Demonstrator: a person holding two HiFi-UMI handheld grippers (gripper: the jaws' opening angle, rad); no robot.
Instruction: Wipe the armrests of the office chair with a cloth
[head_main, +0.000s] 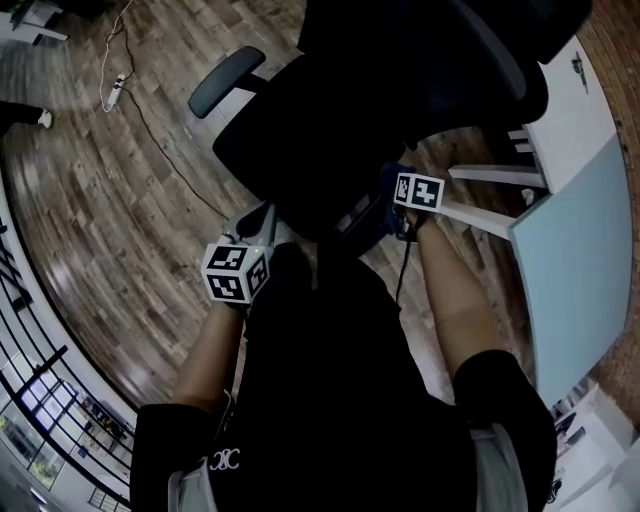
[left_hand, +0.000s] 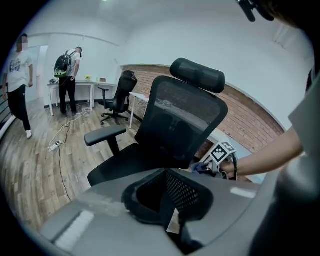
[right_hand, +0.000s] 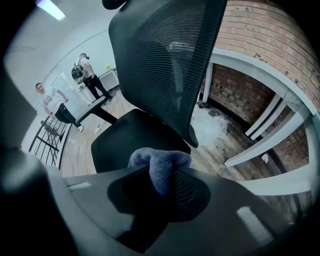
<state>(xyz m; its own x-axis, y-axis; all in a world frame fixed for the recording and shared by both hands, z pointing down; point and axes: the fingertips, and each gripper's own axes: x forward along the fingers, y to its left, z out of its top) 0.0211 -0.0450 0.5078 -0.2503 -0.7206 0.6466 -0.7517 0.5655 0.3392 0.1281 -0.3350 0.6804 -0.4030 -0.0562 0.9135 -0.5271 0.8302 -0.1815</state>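
The chair is black, with a mesh back, a padded headrest and a dark seat. It is standing on a wood floor. One armrest, a grey-black pad on a post, is sticking out on the chair's side away from the desk, with nothing touching it.

The right gripper is clenching the cloth. The cloth is blue-grey and fuzzy, and it is bunching into a rounded lump that bulges out above the jaws. In the head view it is sitting at the chair's desk-side edge, just beside the seat. The left gripper view shows it as a small blue wad low beside the chair's back. I cannot tell whether it is touching the chair.

The left gripper is hovering near the chair's front edge. Its jaws are pressing together with nothing between them, pointing at the seat.

Two people are standing well behind the chair.
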